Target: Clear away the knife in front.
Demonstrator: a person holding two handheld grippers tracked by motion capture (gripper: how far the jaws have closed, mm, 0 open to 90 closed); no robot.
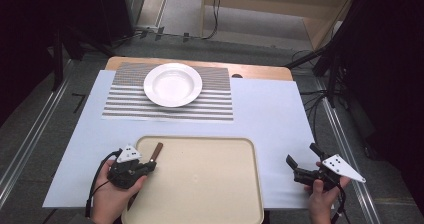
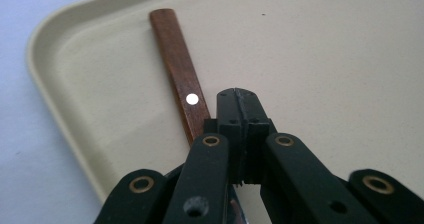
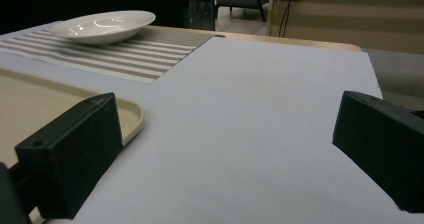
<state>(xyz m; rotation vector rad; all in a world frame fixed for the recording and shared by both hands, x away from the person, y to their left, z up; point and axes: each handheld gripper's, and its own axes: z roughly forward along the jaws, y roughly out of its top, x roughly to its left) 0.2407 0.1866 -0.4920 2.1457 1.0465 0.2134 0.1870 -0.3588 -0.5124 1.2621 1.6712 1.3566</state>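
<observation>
Pale blue covers most of the table (image 1: 280, 129), with a striped mat (image 1: 125, 99) and a white plate (image 1: 173, 84) at 12 o'clock and a beige tray (image 1: 210, 184) close to me at 6 o'clock. On the tray, near its corner at about 10 o'clock, lies a brown wooden handle (image 2: 175, 59), probably of a knife or a similar utensil; I cannot see its other end, which goes under my tool.

My left gripper (image 2: 240, 104) sits over the tray just beside this handle. Its jaws are pressed together, and from the left gripper view the handle passes along their left side, so I cannot say with certainty whether something is pinched lower down. My right gripper (image 1: 302, 162) rests at 4 o'clock on the blue cover, off the tray, with jaws wide apart and nothing between them.

I judge the step is taking the utensil. To do it well, I would keep the jaws square across the handle, close near its middle, and lift flat so it does not swing or slide.
</observation>
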